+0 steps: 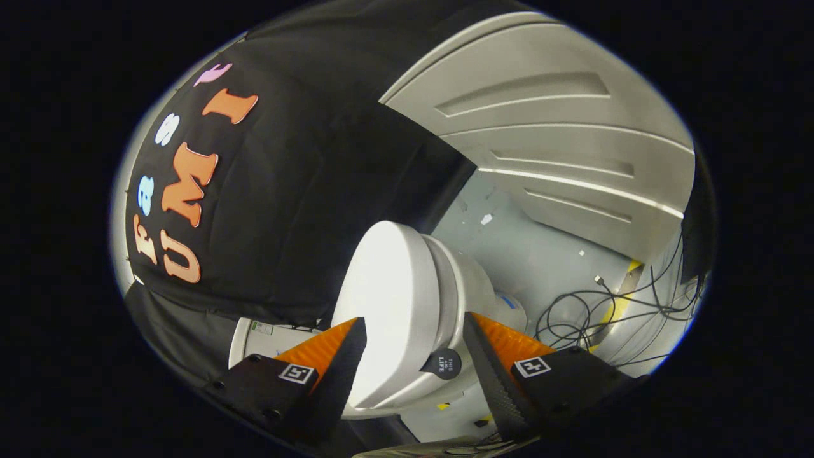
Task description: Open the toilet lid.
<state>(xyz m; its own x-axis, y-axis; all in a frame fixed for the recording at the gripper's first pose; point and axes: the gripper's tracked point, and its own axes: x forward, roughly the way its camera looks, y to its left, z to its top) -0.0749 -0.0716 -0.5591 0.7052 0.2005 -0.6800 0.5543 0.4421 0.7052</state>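
The claw (413, 343) is standing wide open, its two fingers (346, 362) spread to either side of the toilet lid (388, 305) without pressing on it. The white lid is lying between the fingers and just ahead of them, resting against the toilet bowl (467, 286). A small dark round tag (443, 364) is sitting at the lid's near rim, close to one finger. Beyond the toilet, loose black cables (591, 312) are trailing across the grey floor (540, 254), and a ribbed pale wall panel (547, 127) is rising behind them.
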